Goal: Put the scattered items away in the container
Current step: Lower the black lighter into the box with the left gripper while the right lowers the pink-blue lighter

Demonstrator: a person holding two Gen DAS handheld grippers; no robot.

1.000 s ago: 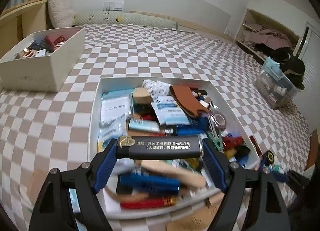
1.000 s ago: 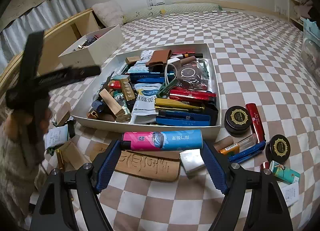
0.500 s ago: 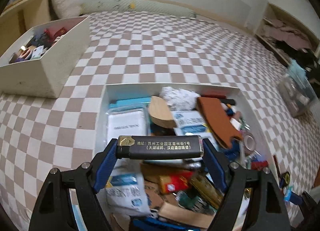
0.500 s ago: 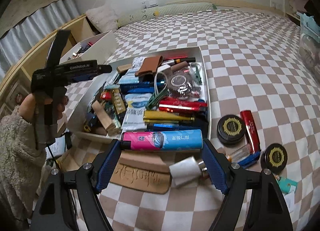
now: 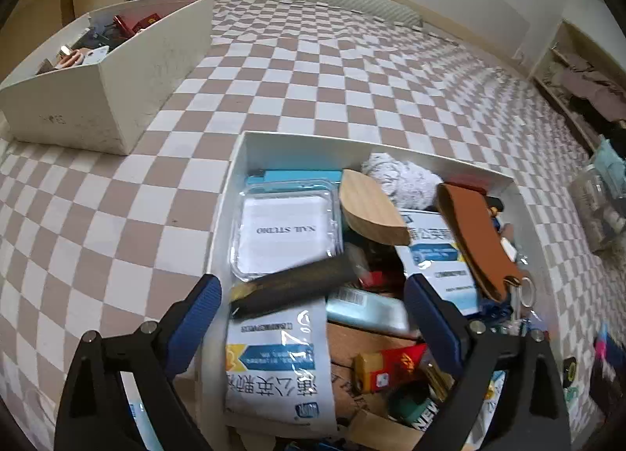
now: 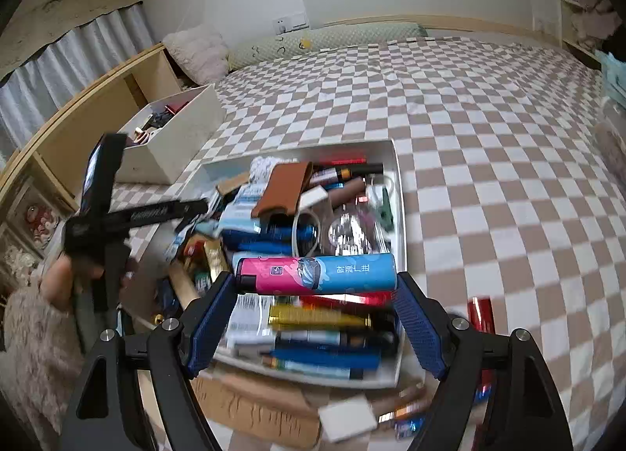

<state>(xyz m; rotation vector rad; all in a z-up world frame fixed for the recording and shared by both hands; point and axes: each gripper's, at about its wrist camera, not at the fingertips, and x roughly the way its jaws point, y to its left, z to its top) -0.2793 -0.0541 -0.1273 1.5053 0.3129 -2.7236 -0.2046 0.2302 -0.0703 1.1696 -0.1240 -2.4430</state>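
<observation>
item: black lighter (image 5: 289,286), free between my opening left gripper (image 5: 313,306), tilted over the white tray (image 5: 234,161)'s left wall; i judge it may slide out. my right gripper (image 6: 315,314) clamps the pink-blue lighter (image 6: 317,273) above the tray's near end.

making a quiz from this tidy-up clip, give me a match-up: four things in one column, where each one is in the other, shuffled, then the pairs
Things
1. pink and blue lighter
2. long black lighter
3. brown leather pouch
4. round-topped wooden piece

Places
A. lying in the white tray beside a clear plastic box
B. clamped between the pads of the right gripper
C. loose and tilted, between the opening jaws of the left gripper, over the tray
D. lying on top of the clutter on the tray's right side

Pairs: 1-B, 2-C, 3-D, 4-A
</observation>
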